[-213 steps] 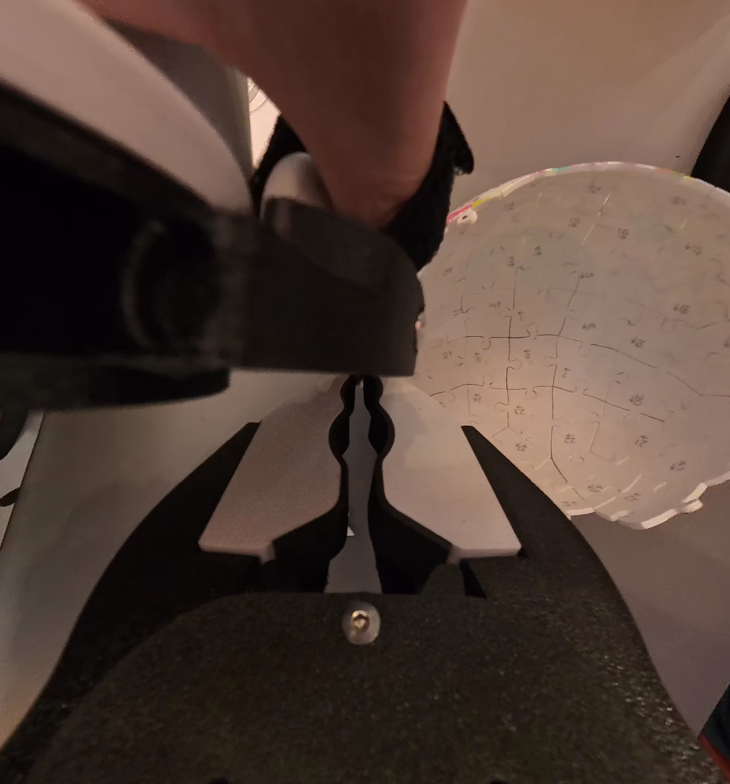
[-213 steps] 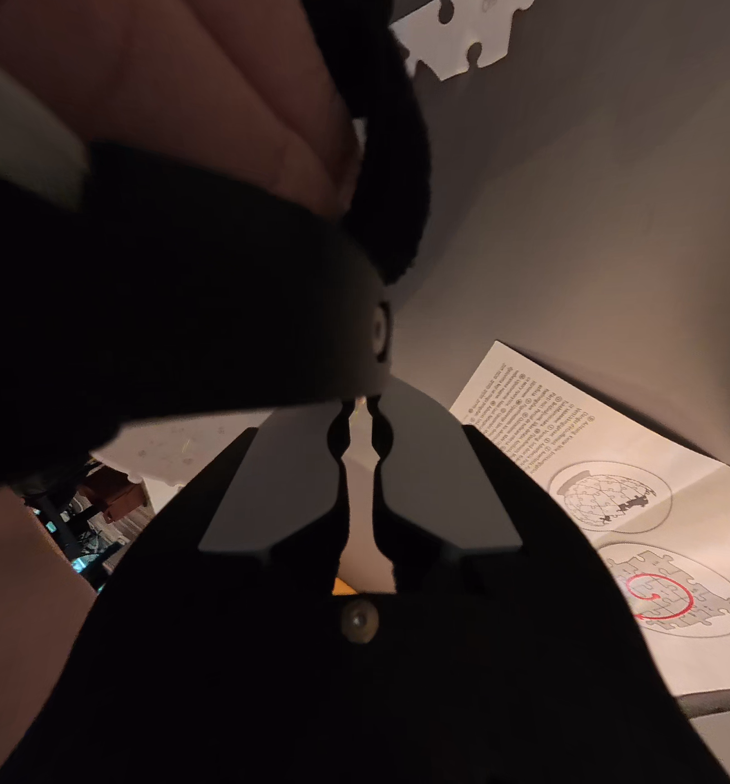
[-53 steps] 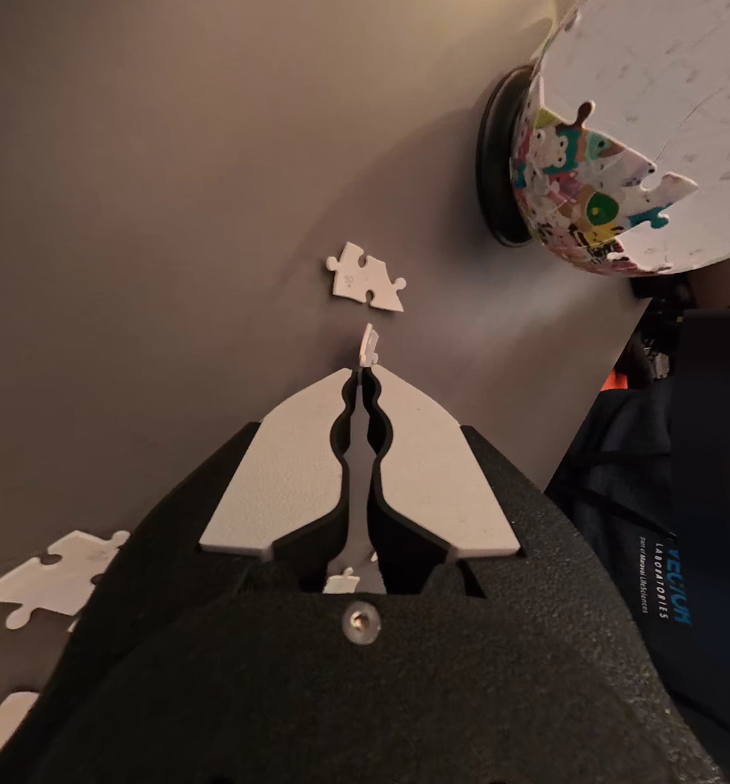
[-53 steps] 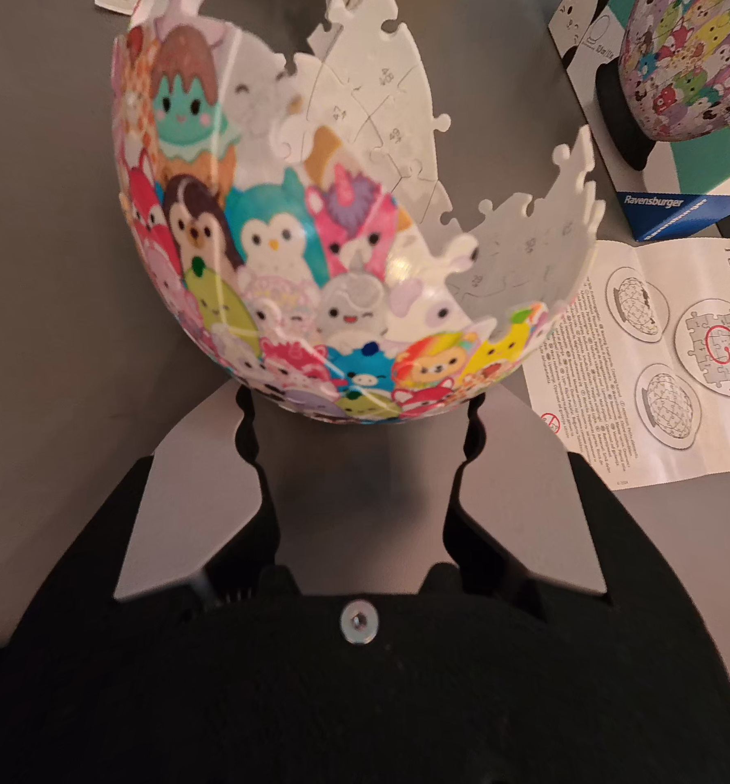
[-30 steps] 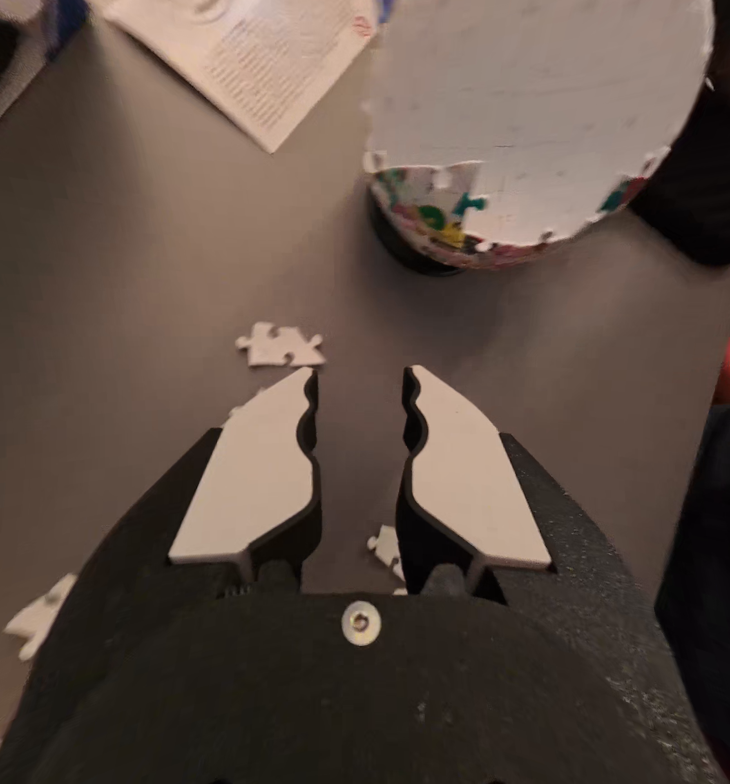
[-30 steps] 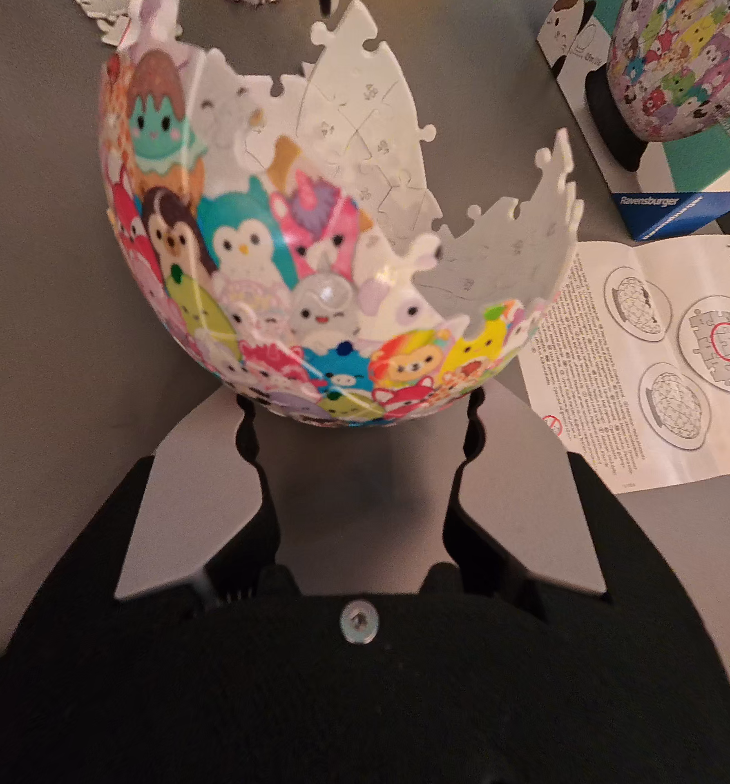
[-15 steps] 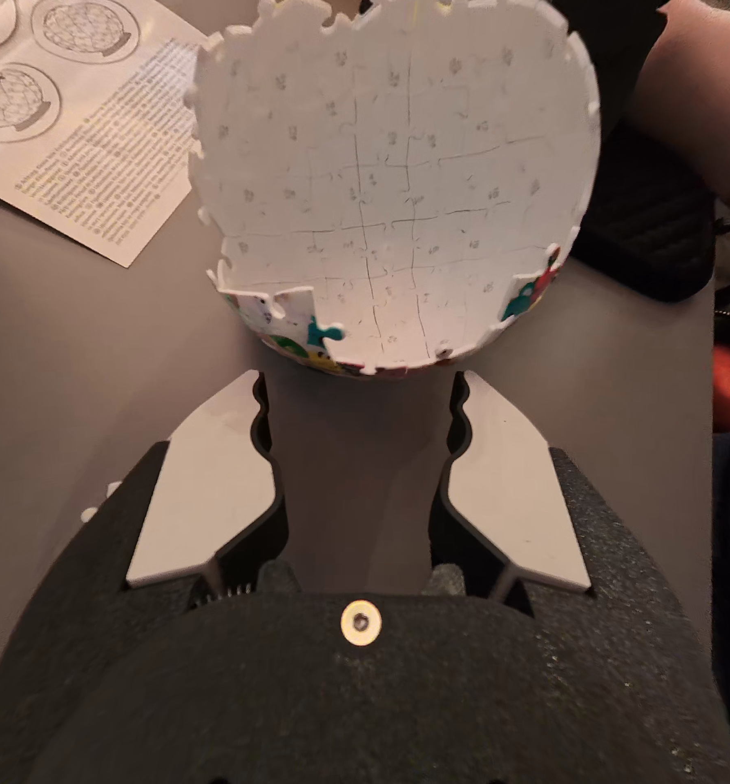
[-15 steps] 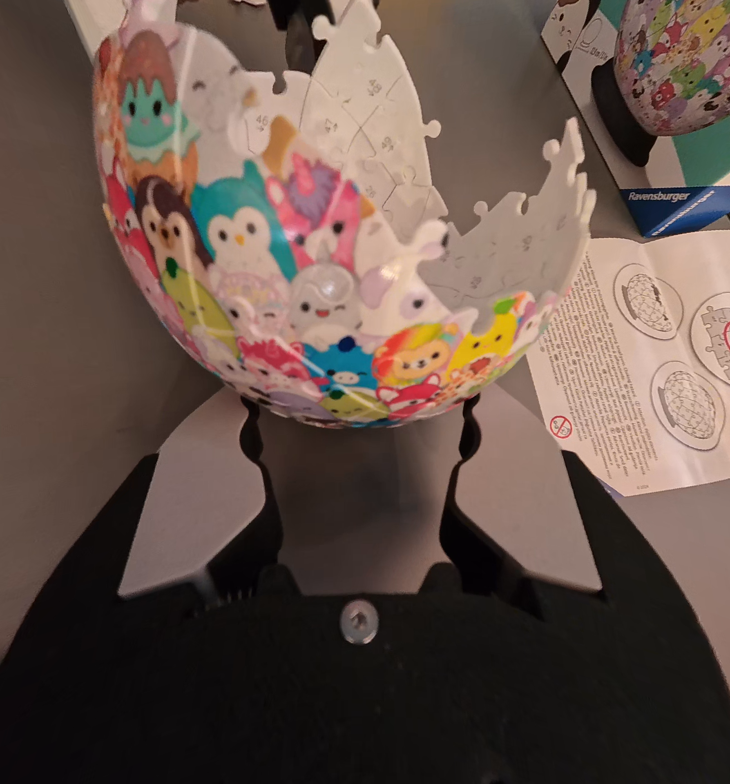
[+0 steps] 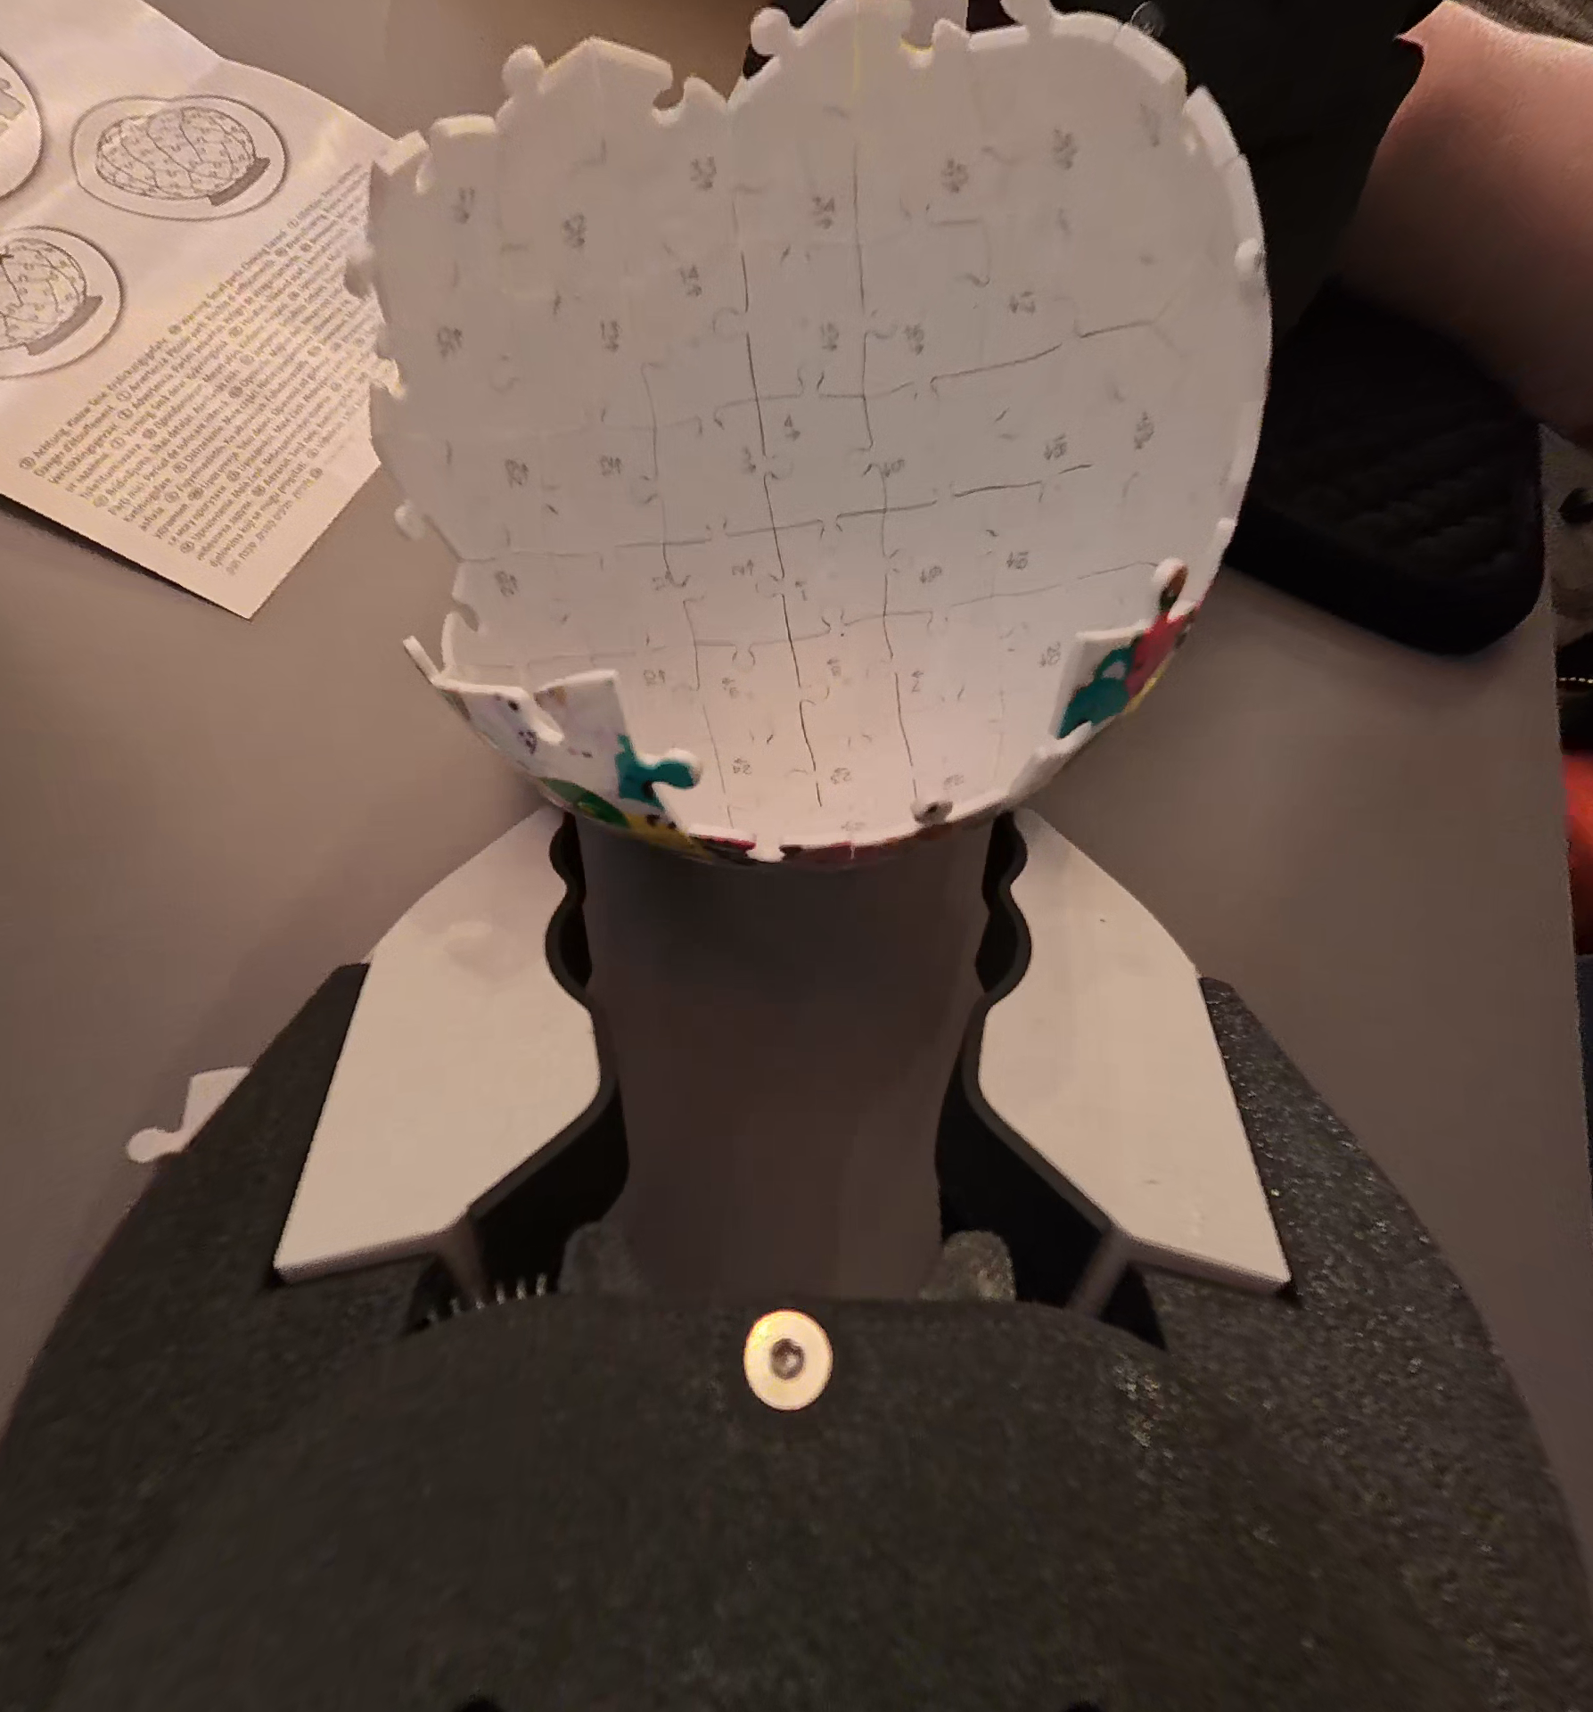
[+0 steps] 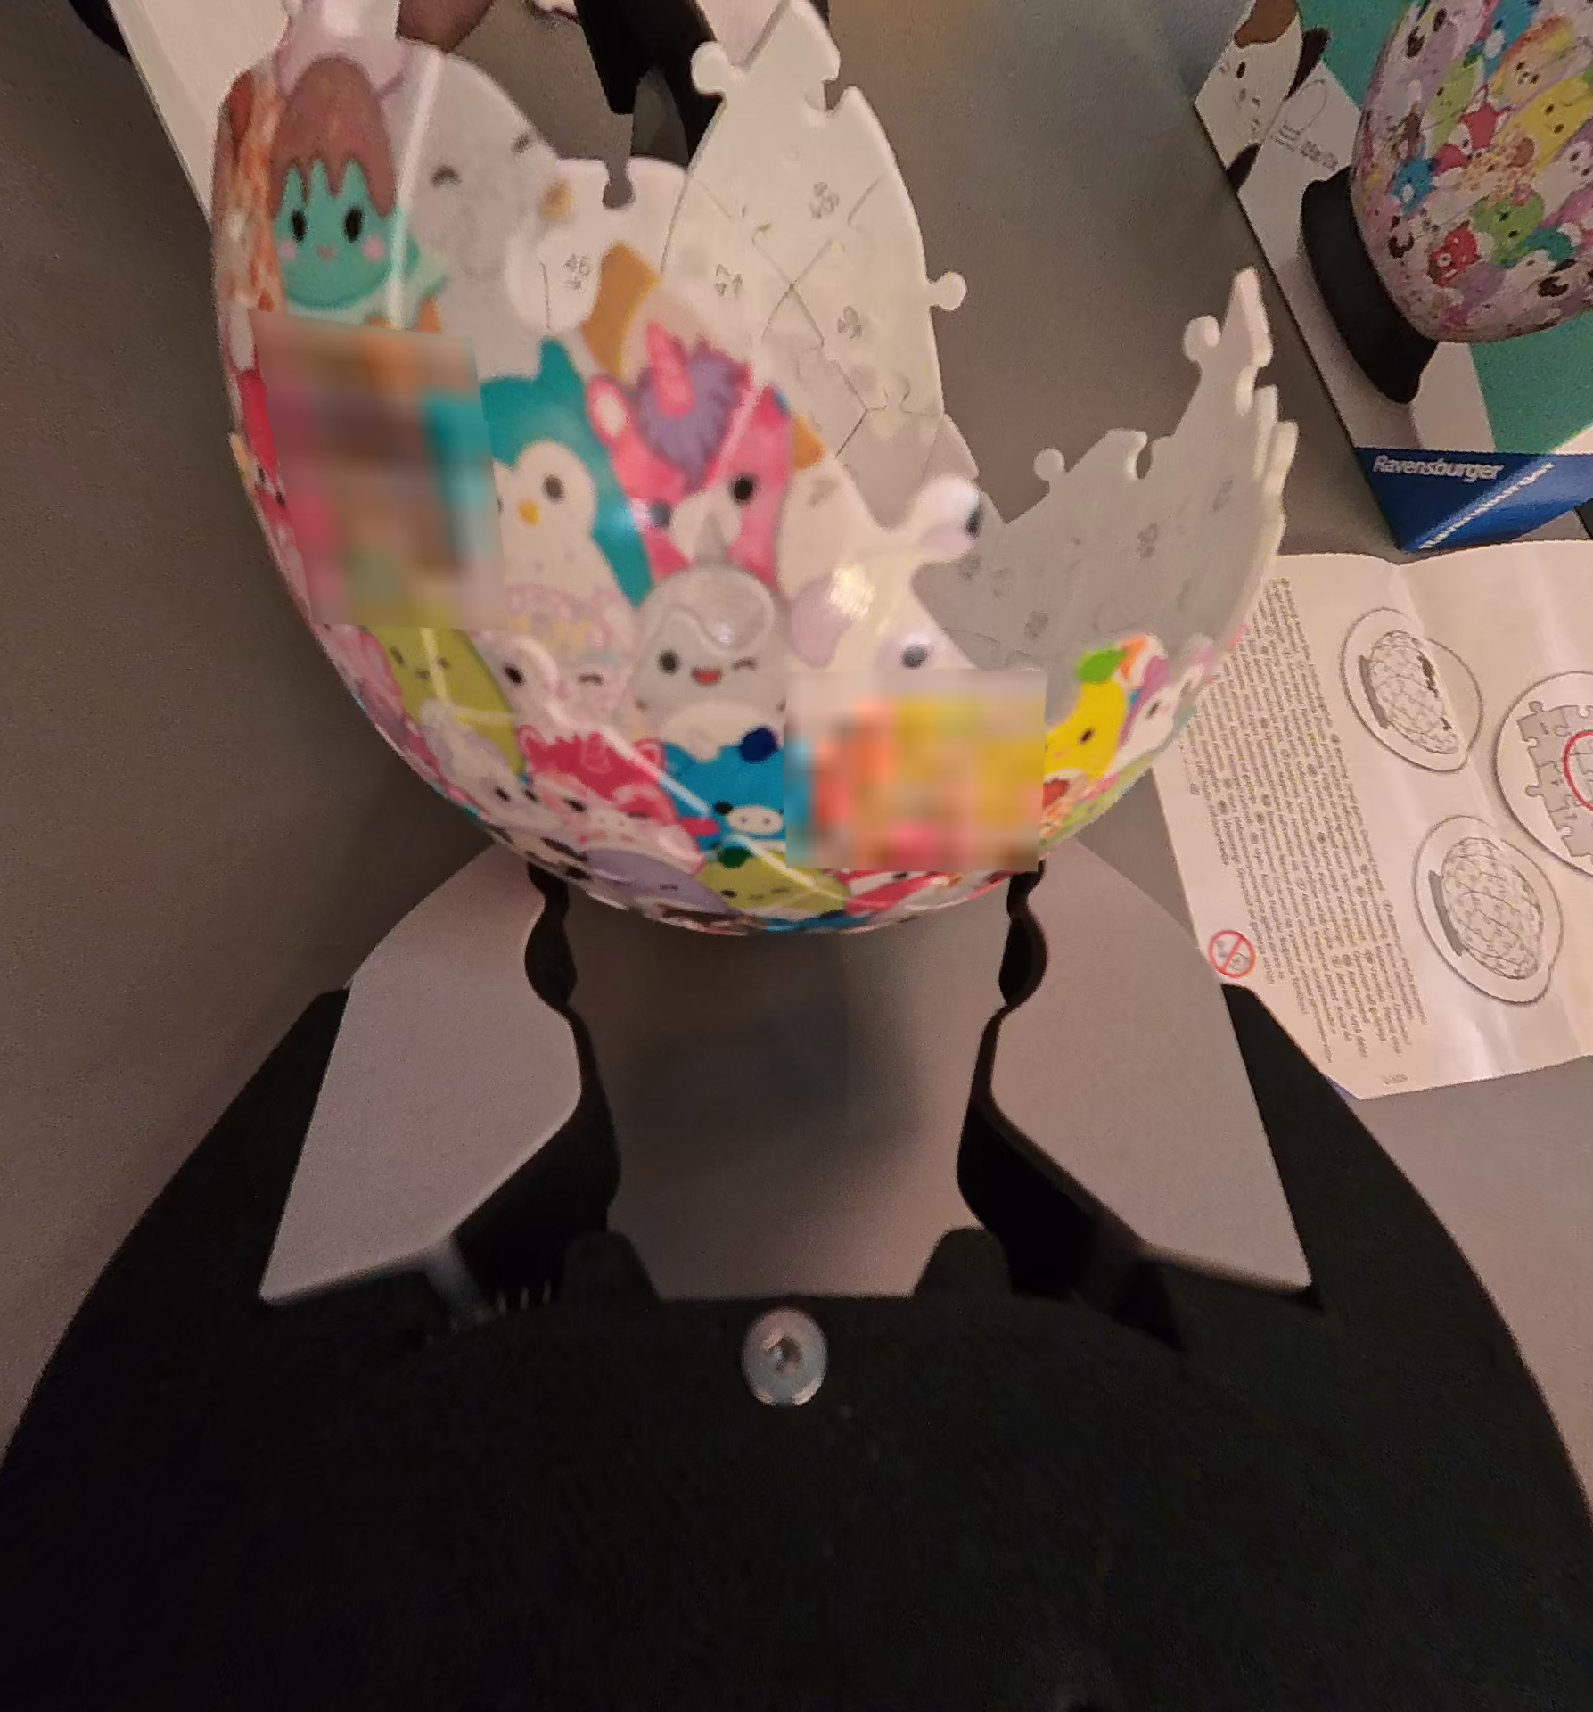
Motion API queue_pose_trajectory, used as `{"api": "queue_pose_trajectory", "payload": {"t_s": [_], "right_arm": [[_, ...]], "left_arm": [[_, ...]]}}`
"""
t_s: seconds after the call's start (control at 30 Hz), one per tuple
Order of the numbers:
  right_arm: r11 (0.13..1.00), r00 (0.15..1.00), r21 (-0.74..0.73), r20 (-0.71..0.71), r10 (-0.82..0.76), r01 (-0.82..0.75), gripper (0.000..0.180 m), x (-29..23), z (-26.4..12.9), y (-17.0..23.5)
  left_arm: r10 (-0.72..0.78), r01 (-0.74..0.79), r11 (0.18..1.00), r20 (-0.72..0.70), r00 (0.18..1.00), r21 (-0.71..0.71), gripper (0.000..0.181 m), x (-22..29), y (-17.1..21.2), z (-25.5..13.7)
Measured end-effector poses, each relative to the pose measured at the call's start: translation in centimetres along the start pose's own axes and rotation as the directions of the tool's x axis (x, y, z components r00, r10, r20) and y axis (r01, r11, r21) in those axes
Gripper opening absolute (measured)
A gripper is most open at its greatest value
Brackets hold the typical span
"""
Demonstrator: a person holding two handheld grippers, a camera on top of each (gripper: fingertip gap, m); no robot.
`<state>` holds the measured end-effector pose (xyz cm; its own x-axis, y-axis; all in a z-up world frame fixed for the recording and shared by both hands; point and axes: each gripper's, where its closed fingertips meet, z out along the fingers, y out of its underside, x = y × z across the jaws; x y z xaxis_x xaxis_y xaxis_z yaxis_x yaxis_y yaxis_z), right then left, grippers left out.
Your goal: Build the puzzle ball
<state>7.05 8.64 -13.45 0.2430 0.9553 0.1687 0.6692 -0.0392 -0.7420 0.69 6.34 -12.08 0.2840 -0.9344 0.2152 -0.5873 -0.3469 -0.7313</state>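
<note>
Both tools gape wide, empty: left tool (image 9: 783,862), right tool (image 10: 783,889), flanking the jagged-rimmed puzzle ball (image 9: 811,445).

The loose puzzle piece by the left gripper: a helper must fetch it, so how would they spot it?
On the grey table, look beside the left gripper, on its left. The loose puzzle piece lies flat there, partly hidden by the black body. Unlike the puzzle ball, it is single, white and unattached.
</note>
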Motion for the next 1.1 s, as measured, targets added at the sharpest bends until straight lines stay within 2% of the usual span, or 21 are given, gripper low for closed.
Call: {"api": "queue_pose_trajectory", "payload": {"t_s": [0.23, 0.4, 0.73, 1.1], "right_arm": [[0.999, 1.000, -0.046, -0.013, -0.020, 0.019, 0.093, -2.4, -0.4, -1.6], [0.993, 0.998, -0.113, -0.050, -0.045, 0.039, 0.093, -5.3, 0.1, -2.7], [0.986, 0.994, -0.155, -0.099, 0.040, -0.055, 0.093, -10.1, 1.9, -3.0], [0.986, 0.981, -0.144, -0.183, 0.059, -0.086, 0.094, -10.7, 1.7, -2.7]], "left_arm": [[0.010, -0.010, 1.000, 0.010, 1.000, 0.010, 0.083, 2.1, 0.8, -2.1], [-0.003, 0.003, 1.000, 0.010, 1.000, 0.007, 0.084, 4.1, 2.9, -3.8], [-0.027, 0.027, 1.000, -0.043, 0.999, 0.005, 0.083, 6.4, 6.8, -5.5], [-0.010, 0.012, 0.999, -0.066, 0.998, 0.031, 0.083, 7.0, 6.5, -5.9]]}}
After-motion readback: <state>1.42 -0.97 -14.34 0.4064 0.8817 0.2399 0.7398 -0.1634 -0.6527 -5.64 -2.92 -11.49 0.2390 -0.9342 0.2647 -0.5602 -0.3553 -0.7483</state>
